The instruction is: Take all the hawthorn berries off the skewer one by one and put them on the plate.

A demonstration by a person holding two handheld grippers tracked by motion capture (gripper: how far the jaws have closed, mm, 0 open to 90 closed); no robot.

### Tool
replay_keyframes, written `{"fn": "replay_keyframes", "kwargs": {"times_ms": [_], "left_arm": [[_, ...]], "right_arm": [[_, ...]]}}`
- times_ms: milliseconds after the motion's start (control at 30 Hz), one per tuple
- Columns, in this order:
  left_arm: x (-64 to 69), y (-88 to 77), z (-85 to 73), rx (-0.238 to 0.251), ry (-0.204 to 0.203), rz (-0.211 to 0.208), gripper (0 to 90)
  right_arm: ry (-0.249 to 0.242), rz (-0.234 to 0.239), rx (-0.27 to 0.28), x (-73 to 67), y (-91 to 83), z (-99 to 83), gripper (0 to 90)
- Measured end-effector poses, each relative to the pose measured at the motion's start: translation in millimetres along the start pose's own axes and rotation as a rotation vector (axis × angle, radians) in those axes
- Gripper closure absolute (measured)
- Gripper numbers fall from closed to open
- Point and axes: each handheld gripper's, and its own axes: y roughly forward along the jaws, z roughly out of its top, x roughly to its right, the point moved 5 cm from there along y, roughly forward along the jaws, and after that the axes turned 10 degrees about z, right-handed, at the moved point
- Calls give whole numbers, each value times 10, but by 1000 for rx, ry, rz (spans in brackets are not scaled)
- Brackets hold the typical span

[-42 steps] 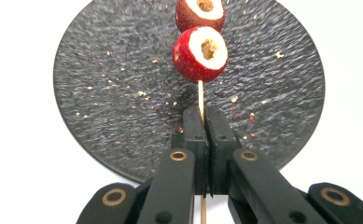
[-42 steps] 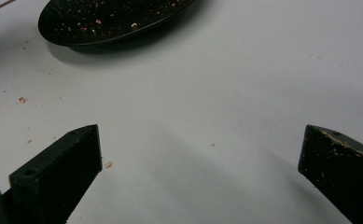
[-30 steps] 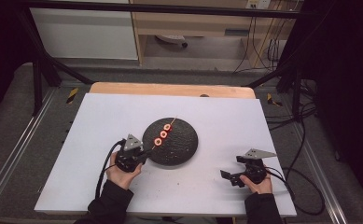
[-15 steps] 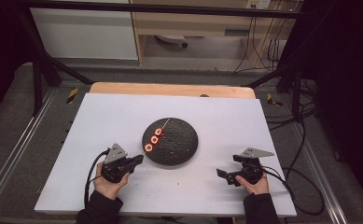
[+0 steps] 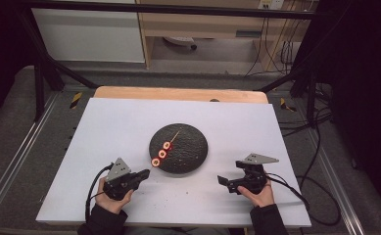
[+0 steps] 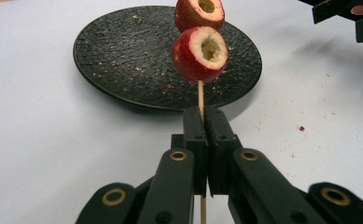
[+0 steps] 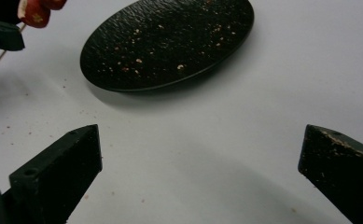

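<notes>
A thin wooden skewer (image 6: pixel 200 95) is being pinched between the closed jaws of the left gripper (image 6: pixel 206 122), seen in its own view. Red hollowed fruit pieces (image 6: pixel 200 54) are being carried on the skewer; two are being shown in the left gripper view, three red rings (image 5: pixel 162 153) in the high view. The skewer is being held over the near-left edge of a round black textured plate (image 5: pixel 185 147), with its pointed far end angled over the plate's middle. Whether the fruit is touching the plate cannot be told.

The plate is being seen at the middle of a white table top (image 5: pixel 114 122), with crumbs scattered on its surface (image 7: pixel 170 42) and a few red specks on the white sheet beside it.

The right gripper (image 5: pixel 229 183) is being held by a hand (image 5: pixel 259 193) near the table's front right, well apart from the plate, pointed leftward. Its jaws are being kept wide apart in the right gripper view, with nothing between them (image 7: pixel 198 172). The left gripper (image 5: pixel 141 175) is being held by the other hand (image 5: pixel 110 199) at the front left, just beside the plate.
</notes>
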Motion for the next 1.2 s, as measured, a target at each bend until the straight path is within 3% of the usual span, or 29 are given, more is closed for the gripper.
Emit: {"fn": "replay_keyframes", "kwargs": {"times_ms": [567,900,1200], "left_arm": [[81,-7,-5,7,18,-7,882],[139,2,-11,6,26,-20,882],[183,21,-22,7,30,-28,883]], "right_arm": [[-3,48,40,-376,304,399,10],[30,91,88,-549,607,697,49],[81,135,136,-605,828,870,138]]}}
